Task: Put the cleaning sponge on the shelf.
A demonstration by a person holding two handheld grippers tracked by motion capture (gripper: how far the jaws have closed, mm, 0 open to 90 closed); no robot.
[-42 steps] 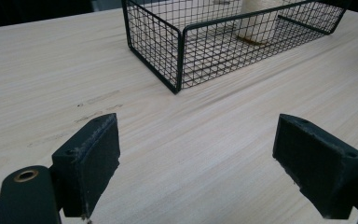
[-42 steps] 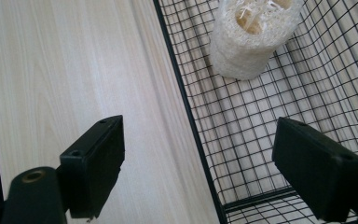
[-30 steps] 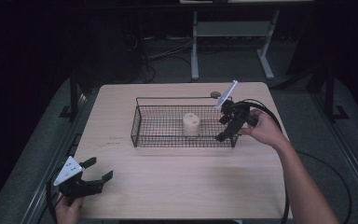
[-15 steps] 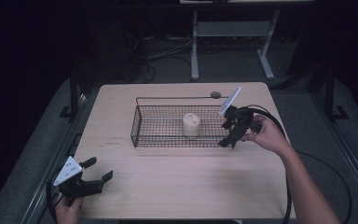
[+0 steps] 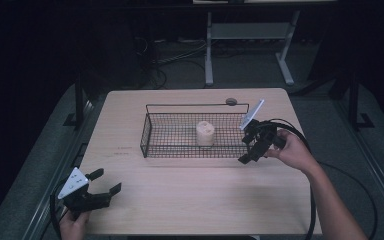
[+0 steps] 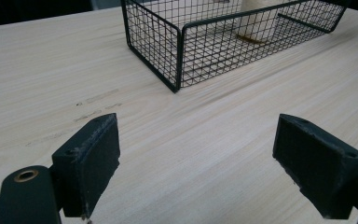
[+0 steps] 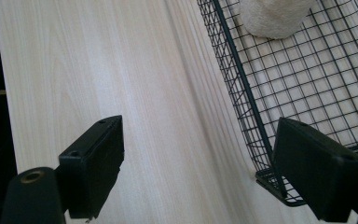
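The worktop [image 5: 190, 200] is pale wood and bears a black wire basket [image 5: 152, 136] set toward its far side; a cream roll [image 5: 205, 133] stands upright inside the basket, about the middle of its floor.

The right gripper [image 5: 250, 150] sits at the basket's right end, held by a hand [image 5: 292, 150]; its fingers stand wide apart and grip nothing; in the right gripper view one finger [image 7: 95, 163] is over bare wood outside the basket while the other [image 7: 317, 168] lies over the basket's near corner, so the wire wall runs up between them; whether that finger touches the wire I cannot tell.

The left gripper [image 5: 102, 182] rests at the near left corner of the worktop, well apart from the basket; its fingers too are spread wide with only bare wood between them, as the left gripper view shows [image 6: 88, 163]; they hold nothing.

A small dark round thing [image 5: 231, 101] lies on the worktop just beyond the basket's far rim; it is too small to make out.

The roll is cut off at the top edge in both gripper views and seen partly through mesh; the left hand [image 5: 72, 225] is cut by the bottom edge of the high view; the room beyond the worktop is dark, with only a pale frame [image 5: 250, 35] plain.
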